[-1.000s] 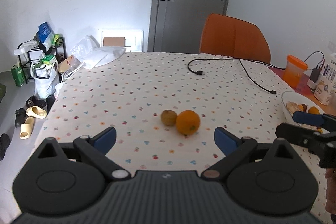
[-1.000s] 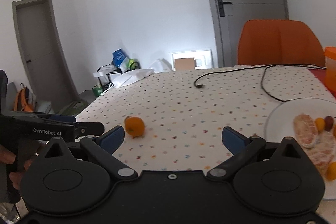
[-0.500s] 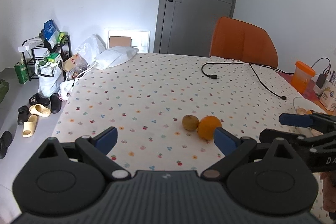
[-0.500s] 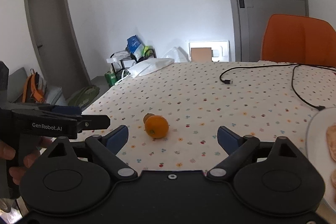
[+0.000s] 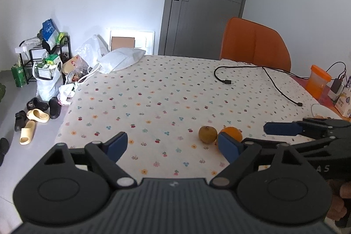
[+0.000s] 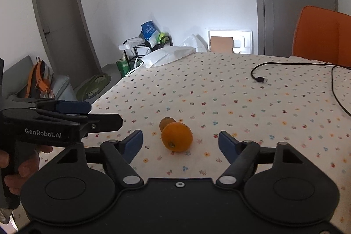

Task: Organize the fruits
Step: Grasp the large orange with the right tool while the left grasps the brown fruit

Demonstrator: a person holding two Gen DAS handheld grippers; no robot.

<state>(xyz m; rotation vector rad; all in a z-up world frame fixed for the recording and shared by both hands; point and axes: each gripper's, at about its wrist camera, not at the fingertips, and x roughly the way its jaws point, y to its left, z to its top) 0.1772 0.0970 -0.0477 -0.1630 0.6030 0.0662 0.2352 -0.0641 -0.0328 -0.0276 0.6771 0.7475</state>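
My right tongs (image 6: 178, 143) spread, just been narrowing, nothing pinched — orange (image 6: 176, 139) sits on the worktop (image 6: 219, 91) just ahead, brown fruit (image 6: 166, 122) touching behind; centre on the orange first, avoid nudging its neighbour; left tongs (image 5: 173, 147) spread too, also narrowing, empty.

A black cable (image 5: 258, 78) lies on the flowered tablecloth (image 5: 153, 98) at upper right, before an orange chair (image 5: 254, 45). At left, 1 rack (image 5: 43, 58) stands above slippers (image 5: 33, 117).
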